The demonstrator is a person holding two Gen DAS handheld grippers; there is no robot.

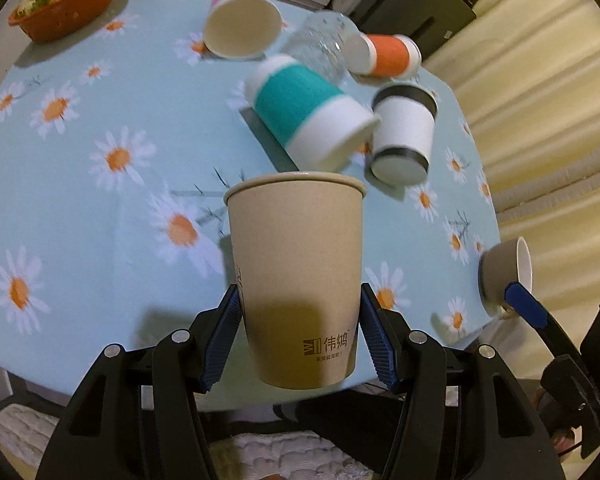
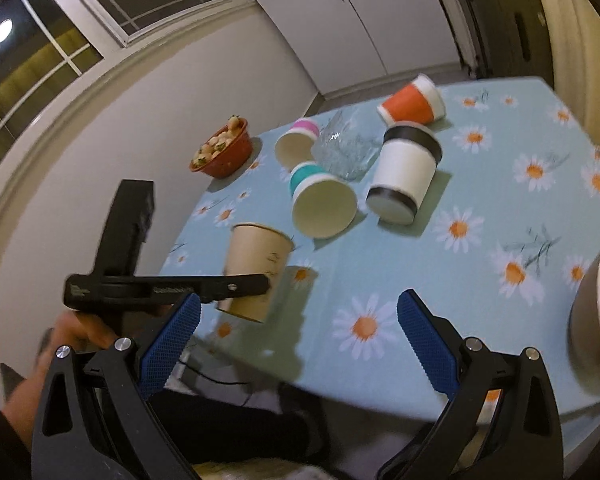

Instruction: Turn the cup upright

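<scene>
My left gripper (image 1: 300, 332) is shut on a tan paper cup (image 1: 298, 276) and holds it mouth-up above the table's near edge. The cup also shows in the right wrist view (image 2: 256, 270), with the left gripper (image 2: 236, 285) clamped across it. My right gripper (image 2: 298, 340) is open and empty above the near table edge. Its blue finger (image 1: 526, 306) shows at the right of the left wrist view. Several cups lie on their sides: a teal-banded cup (image 1: 308, 110), a black-banded cup (image 1: 404, 132), an orange cup (image 1: 384, 56) and a pink-striped cup (image 1: 240, 20).
A clear glass (image 1: 324, 46) lies among the cups on the daisy tablecloth (image 1: 100, 208). An orange bowl of food (image 1: 66, 0) stands at the far left. A grey mug (image 2: 598, 304) lies at the right table edge. Beige curtains (image 1: 540, 120) hang beyond the table.
</scene>
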